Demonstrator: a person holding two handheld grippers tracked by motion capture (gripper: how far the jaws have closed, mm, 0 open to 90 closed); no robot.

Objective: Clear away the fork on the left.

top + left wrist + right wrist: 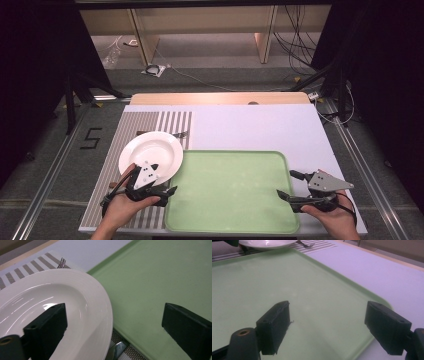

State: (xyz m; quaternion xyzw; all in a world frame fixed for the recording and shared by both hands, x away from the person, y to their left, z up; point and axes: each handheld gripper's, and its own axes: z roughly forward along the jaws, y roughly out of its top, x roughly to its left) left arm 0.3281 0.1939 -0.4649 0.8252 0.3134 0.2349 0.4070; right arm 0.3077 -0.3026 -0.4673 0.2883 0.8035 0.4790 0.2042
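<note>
With the left gripper [113,325] spread astride the plate [82,305] rim, a square, deep bite is advised; the right gripper [327,327] is held spread over the tray [249,282].

Both tongs were black. The left tongs [162,181] carried a grey three-cornered plate dotted with small dark holes; the right tongs [289,185] bore the same plate. Each jaw was a blunt block with screw holes. Both forearms were bare.

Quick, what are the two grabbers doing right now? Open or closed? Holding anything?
Left gripper: open, holding nothing, one jaw over the white plate.
Right gripper: open, holding nothing, at the green tray.
</note>
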